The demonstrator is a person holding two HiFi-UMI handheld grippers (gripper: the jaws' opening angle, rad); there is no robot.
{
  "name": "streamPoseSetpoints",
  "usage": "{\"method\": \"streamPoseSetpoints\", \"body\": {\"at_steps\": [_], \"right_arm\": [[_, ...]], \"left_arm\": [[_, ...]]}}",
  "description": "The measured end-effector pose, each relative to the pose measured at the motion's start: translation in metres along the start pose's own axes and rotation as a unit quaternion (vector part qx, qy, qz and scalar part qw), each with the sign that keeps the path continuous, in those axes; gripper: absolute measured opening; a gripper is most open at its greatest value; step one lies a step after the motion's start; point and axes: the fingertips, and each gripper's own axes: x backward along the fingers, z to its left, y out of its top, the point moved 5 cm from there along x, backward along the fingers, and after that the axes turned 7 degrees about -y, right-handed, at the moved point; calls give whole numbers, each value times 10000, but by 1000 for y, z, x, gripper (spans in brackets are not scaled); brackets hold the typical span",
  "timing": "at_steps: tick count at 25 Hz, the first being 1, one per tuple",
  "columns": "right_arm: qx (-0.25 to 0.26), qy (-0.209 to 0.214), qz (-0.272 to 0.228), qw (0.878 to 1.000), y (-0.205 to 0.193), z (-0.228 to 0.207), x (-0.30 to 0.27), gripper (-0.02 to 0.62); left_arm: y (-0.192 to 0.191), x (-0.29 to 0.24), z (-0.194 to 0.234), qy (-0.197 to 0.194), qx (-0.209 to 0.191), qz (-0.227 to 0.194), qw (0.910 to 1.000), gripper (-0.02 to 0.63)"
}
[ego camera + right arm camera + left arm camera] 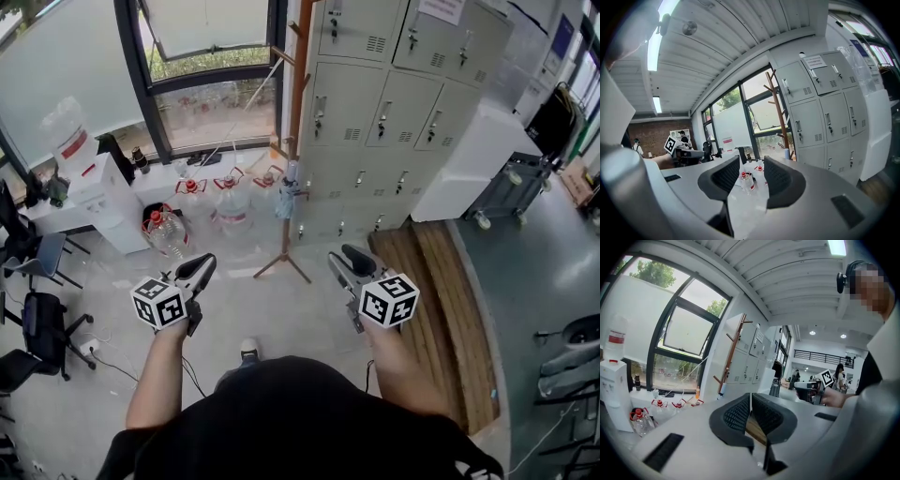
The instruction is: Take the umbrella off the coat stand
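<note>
A brown wooden coat stand (pixel 296 122) rises in front of the grey lockers. From one of its low pegs hangs a small, pale blue folded umbrella (pixel 289 190). Both grippers are held low, well short of the stand and apart from it. My left gripper (pixel 199 272) has its jaws together with nothing between them. My right gripper (pixel 349 262) is open and empty. The left gripper view shows the coat stand (pixel 732 355) and the umbrella (pixel 723 389) far beyond the left gripper (pixel 750 401). Past the right gripper (pixel 752 171), the coat stand (pixel 780 112) and the umbrella (pixel 786 153) stand by the window.
Several large water jugs (pixel 232 202) sit on the floor left of the stand's legs, beside a white water dispenser (pixel 98 192). Grey lockers (pixel 394 112) stand behind the stand. A raised wooden platform (pixel 441 309) runs along the right. Office chairs (pixel 37 328) are at the far left.
</note>
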Motion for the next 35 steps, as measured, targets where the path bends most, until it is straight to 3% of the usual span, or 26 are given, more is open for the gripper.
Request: {"method": "streamPoseSetpoints", "body": {"at_steps": [35], "right_arm": [[-184, -45, 300, 9994, -12, -14, -62, 176]], "left_arm": [[-5, -33, 59, -102, 28, 300, 9995, 32]]}}
